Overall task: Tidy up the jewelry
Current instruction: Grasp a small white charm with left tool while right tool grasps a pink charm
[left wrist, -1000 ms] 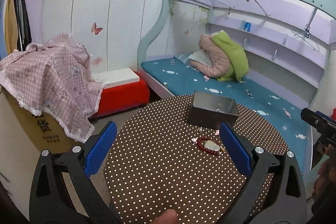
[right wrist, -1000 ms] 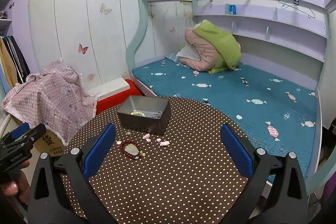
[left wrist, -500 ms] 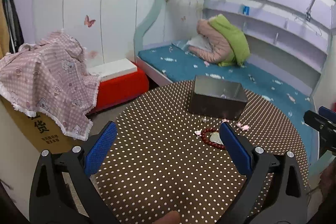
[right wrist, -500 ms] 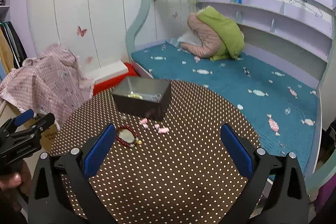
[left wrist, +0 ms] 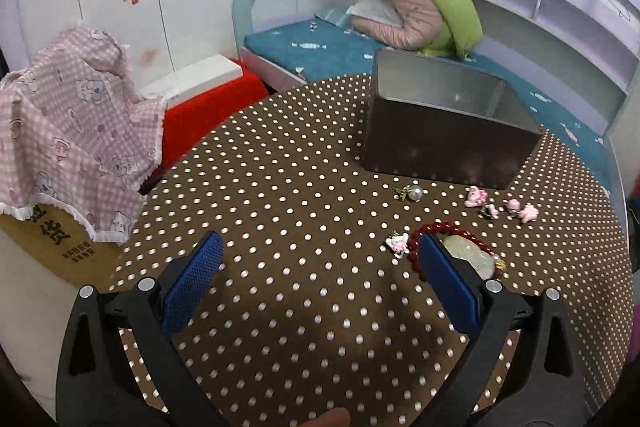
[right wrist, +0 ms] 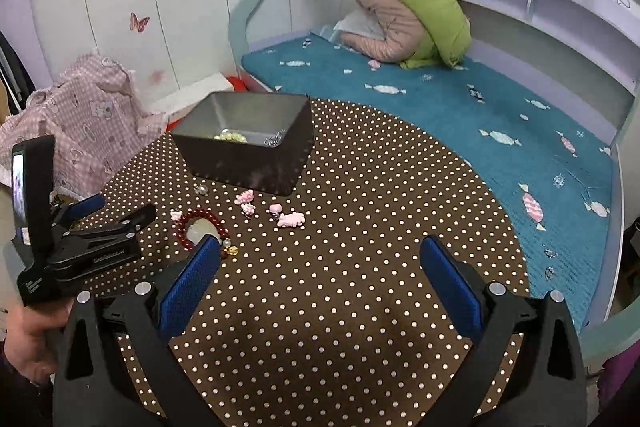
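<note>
The left gripper (left wrist: 318, 287) hangs low over the polka-dot counter (left wrist: 280, 211) with its blue pads spread wide and nothing between them; its right pad overlaps the near edge of a red bead bracelet (left wrist: 444, 229) in the left wrist view, though whether it touches is unclear. The right gripper (right wrist: 320, 283) is likewise released and empty, held above bare cloth, with the bracelet (right wrist: 200, 217) just beyond its left pad. Inside the bracelet ring lies a pale stone pendant (right wrist: 199, 230). Around it are scattered small pink charms (right wrist: 291, 219) and a pearl piece (left wrist: 416, 191), all loose on the counter. Just behind them stands an open grey metal box (right wrist: 248, 163), holding a string of pale beads (right wrist: 230, 136). A person's hand (right wrist: 30, 339) grips the left tool's handle. Beyond the counter is a teal bed (right wrist: 440, 107).
</note>
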Demonstrator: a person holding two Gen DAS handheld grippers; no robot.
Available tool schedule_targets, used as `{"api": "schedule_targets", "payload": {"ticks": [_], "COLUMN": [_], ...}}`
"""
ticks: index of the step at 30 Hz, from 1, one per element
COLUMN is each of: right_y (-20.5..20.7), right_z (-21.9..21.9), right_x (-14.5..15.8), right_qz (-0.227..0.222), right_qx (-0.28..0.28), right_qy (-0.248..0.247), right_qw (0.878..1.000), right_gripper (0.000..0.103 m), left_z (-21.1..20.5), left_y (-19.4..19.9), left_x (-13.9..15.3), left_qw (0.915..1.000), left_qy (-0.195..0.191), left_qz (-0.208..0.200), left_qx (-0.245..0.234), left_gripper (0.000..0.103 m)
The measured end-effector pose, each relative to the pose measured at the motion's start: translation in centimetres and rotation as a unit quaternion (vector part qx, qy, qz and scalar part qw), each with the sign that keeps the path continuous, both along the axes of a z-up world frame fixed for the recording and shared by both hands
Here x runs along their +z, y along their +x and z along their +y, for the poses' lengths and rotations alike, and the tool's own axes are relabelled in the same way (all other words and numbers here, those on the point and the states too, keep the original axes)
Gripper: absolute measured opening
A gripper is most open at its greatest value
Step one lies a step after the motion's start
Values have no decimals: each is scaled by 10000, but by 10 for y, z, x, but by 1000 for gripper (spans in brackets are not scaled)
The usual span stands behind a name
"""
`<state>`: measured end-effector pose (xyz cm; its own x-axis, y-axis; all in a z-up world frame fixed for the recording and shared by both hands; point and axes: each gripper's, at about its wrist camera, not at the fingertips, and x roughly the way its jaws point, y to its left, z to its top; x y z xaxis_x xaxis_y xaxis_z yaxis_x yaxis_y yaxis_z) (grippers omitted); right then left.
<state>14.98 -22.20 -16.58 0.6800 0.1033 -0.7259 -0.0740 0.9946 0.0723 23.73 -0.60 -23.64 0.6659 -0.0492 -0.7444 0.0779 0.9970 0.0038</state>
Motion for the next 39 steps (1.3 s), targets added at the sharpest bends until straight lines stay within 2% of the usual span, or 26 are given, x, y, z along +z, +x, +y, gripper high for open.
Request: {"api": "schedule_targets", "payload": {"ticks": [8, 12, 13, 15, 19, 26, 30, 34, 36, 38, 39], "right_y": [16, 21, 23, 26, 36, 63, 75, 86, 87, 90, 89], "right_z": [1, 5, 6, 9, 11, 18, 18, 21, 25, 26, 28], "right_x": [-12, -17, -18, -20, -26, -49, -60, -70, -70, -69, -68], "right_qz": [177, 260, 274, 309, 382, 618, 692, 759, 662, 621, 595], "right_qx": [53, 104, 121, 163, 202, 331, 387, 560, 624, 725, 815], "right_qy": [35, 45, 53, 70, 59, -144, -187, -255, -421, -462, -482], "right_qw": [9998, 9996, 9995, 9994, 9990, 9974, 9967, 9952, 9950, 9944, 9937], "right_gripper": [96, 96, 96, 96, 96, 95, 87, 71, 66, 55, 44], "left_z": [-8, -6, -6, -6, -8, -18, -18, -17, -15, -13, -12], "left_y": [21, 28, 29, 31, 32, 34, 32, 29, 27, 25, 24], "left_x": [-23, -28, -29, -30, -29, -25, -25, -22, -22, -21, -21], "left_qw": [9993, 9991, 9988, 9988, 9988, 9982, 9976, 9962, 9954, 9951, 9952], "left_qy": [192, 104, 93, 63, 62, 37, -26, -241, -376, -452, -456], "left_qz": [286, 415, 469, 477, 428, 361, 327, 334, 360, 370, 367], "left_qx": [-121, -81, -91, -118, -242, -479, -614, -771, -804, -793, -778], "left_gripper": [97, 96, 91, 90, 79, 63, 46, 18, 16, 16, 16]}}
